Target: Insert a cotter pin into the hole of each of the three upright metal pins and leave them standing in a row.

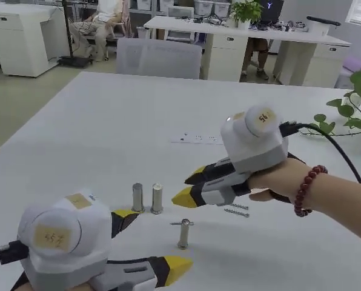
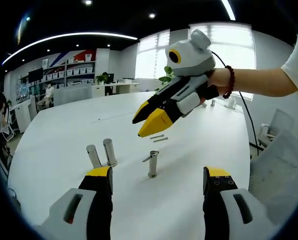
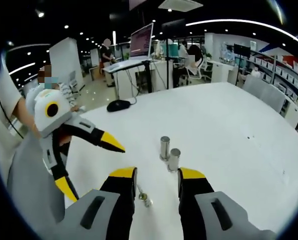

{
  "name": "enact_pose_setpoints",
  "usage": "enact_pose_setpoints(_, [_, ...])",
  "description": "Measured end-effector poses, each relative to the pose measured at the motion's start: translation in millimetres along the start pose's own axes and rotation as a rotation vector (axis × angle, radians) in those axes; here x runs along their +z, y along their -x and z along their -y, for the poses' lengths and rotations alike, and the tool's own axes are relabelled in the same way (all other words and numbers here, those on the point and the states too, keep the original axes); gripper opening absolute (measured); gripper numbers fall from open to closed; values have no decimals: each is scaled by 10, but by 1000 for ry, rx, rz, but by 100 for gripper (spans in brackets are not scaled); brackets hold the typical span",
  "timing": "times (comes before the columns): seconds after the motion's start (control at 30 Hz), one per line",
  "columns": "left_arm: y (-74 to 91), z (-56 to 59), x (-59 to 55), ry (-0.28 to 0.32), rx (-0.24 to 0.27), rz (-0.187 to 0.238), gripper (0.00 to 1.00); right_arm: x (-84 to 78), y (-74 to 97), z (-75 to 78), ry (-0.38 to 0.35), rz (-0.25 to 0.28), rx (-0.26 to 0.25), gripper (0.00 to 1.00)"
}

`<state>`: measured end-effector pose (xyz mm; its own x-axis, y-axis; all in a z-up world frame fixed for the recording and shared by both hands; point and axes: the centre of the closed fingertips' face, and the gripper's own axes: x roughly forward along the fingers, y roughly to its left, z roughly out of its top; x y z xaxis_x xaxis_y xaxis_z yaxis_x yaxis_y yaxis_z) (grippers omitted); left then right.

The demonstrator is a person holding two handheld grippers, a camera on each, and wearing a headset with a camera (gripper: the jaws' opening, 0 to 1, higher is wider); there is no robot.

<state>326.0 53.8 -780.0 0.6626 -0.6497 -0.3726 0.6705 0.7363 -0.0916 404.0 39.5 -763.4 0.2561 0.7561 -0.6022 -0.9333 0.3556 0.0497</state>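
Closest to us is the left gripper point(image 1: 151, 240), low and near on the left, with its two fingers spread wide and nothing between them. Just past it stand the three metal pins. One pin point(image 1: 183, 235), on the near right, has a cotter pin point(image 1: 182, 223) across its top. The left bare pin point(image 1: 138, 197) and the right bare pin point(image 1: 157, 199) stand side by side, a bit farther and to the left.

Two loose cotter pins point(image 1: 236, 213) lie flat on the white table point(image 1: 108, 133), to the right of the standing pins. Their long way runs left to right. The right gripper point(image 1: 189, 187) hangs just above them, fingers a little apart and holding nothing. Its tips point left, past the loose cotter pins, so they lie back under its body. I think the right gripper is the nearer one to pick them up, but it would need to pull back to the right and tip down first
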Motion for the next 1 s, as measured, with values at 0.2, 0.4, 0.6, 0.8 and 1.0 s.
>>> enact_pose_setpoints(0.2, [56, -49, 52, 14, 16, 27, 75, 55, -189, 49, 42, 10, -3, 33])
enact_pose_setpoints(0.4, [92, -40, 74, 6, 17, 38, 80, 54, -389, 147, 75, 5, -6, 33])
enact_pose_setpoints(0.6, [100, -31, 55, 32, 12, 49, 85, 18, -559, 240, 93, -5, -13, 32])
enact_pose_setpoints(0.8, [112, -20, 48, 24, 8, 54, 93, 0, -688, 286, 83, -6, -20, 30])
enact_pose_setpoints(1.0, [127, -58, 39, 41, 20, 60, 98, -16, -807, 316, 70, -4, -21, 25])
